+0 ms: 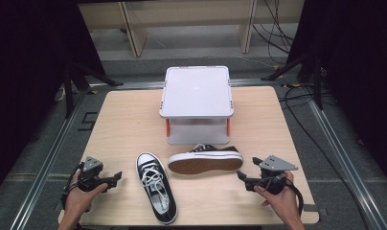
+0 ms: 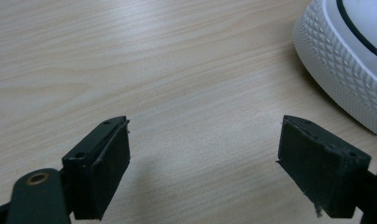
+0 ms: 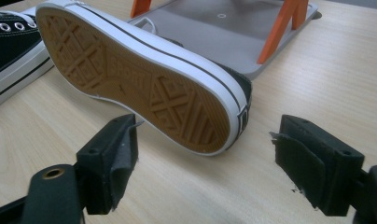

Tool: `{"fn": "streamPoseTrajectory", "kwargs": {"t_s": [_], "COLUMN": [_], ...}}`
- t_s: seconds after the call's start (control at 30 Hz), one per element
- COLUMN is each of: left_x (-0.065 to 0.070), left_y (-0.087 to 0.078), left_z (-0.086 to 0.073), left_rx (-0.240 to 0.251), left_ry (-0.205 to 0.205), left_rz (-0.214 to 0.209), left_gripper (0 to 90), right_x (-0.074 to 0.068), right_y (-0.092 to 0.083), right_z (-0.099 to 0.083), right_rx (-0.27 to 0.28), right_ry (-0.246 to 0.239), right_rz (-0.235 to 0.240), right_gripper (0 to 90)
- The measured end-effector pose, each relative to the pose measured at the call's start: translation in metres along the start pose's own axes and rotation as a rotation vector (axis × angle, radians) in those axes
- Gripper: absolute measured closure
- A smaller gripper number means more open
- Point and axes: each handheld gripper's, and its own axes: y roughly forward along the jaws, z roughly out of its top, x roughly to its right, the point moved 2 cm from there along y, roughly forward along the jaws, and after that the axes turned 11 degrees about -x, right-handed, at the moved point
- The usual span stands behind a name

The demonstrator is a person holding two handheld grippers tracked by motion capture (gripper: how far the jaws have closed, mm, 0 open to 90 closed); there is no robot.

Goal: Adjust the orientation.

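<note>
A black sneaker with white laces [image 1: 155, 187] stands upright near the table's front edge. Its white rubber toe [image 2: 345, 56] shows at the top right of the left gripper view. A second sneaker [image 1: 206, 163] lies on its side just behind it, with the tan sole [image 3: 135, 79] facing the front. My left gripper [image 1: 116, 178] rests low on the table to the left of the upright shoe. It is open, with bare wood between its jaws [image 2: 203, 154]. My right gripper [image 1: 242, 177] is to the right of the tipped shoe, near its heel. It is open too, with nothing between its jaws [image 3: 203, 154].
A white two-tier rack [image 1: 196, 103] with orange posts [image 3: 275, 32] stands at the back middle of the wooden table [image 1: 124, 120], directly behind the tipped shoe. Metal rails and cables run along the floor on both sides.
</note>
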Motion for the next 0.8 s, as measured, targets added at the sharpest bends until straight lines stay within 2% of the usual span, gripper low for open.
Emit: {"fn": "streamPoseTrajectory", "kwargs": {"t_s": [0.03,0.07,0.1,0.17,0.2,0.23,0.27,0.3,0.33,0.37,0.4,0.43,0.5,0.57,0.67,0.7,0.8], "left_x": [0.000,0.000,0.000,0.000,0.001,-0.001,-0.001,-0.001,-0.001,-0.001,-0.001,-0.001,-0.001,-0.001,-0.001,-0.001,-0.001], "left_y": [0.000,0.000,0.000,0.001,0.000,0.001,0.001,0.001,0.001,0.001,0.000,0.001,0.001,0.001,0.002,0.002,0.002], "left_z": [0.000,0.000,0.000,0.000,0.000,0.000,0.000,0.000,0.000,0.000,0.000,0.000,0.000,0.000,-0.001,-0.001,-0.001], "left_rx": [0.005,0.005,0.005,0.004,0.007,-0.003,-0.003,-0.003,-0.003,-0.004,-0.004,-0.003,-0.002,-0.002,-0.004,-0.001,-0.002], "left_ry": [-0.001,-0.001,-0.001,-0.001,-0.007,0.003,0.004,0.002,0.002,0.002,0.006,0.001,0.001,0.001,0.002,0.000,0.000], "left_rz": [-0.011,-0.009,-0.009,-0.008,-0.017,-0.004,-0.004,-0.003,-0.003,-0.004,-0.011,-0.002,-0.002,-0.002,-0.003,-0.005,-0.003], "left_gripper": [16.5,16.5,16.5,16.5,16.5,16.5,16.6,16.6,16.5,16.5,16.5,16.5,16.5,16.5,16.5,16.5,16.5], "right_x": [0.000,0.001,0.000,-0.001,0.000,-0.001,0.000,-0.003,-0.003,-0.002,-0.003,-0.004,-0.006,-0.008,-0.009,-0.011,-0.012], "right_y": [0.000,0.001,0.001,0.000,0.001,0.001,0.002,0.005,0.005,0.005,0.004,0.005,0.006,0.009,0.010,0.011,0.016], "right_z": [0.000,0.001,0.003,0.005,0.007,0.008,0.010,0.014,0.014,0.015,0.018,0.020,0.025,0.031,0.042,0.045,0.057], "right_rx": [0.000,0.016,0.010,0.022,0.030,0.022,0.032,0.037,0.037,0.039,0.045,0.045,0.051,0.073,0.059,0.063,0.069], "right_ry": [0.000,-0.020,-0.018,-0.006,-0.021,-0.011,-0.036,-0.011,-0.011,-0.033,-0.020,-0.015,-0.004,-0.015,-0.014,0.011,-0.017], "right_rz": [0.000,0.002,0.029,-0.006,-0.012,-0.006,-0.008,0.032,0.032,0.034,0.000,0.015,0.008,0.031,0.025,0.036,0.032], "right_gripper": [22.5,23.2,25.4,26.2,26.8,28.0,28.6,29.4,29.4,30.1,30.8,31.5,32.7,34.8,38.2,39.6,43.6]}}
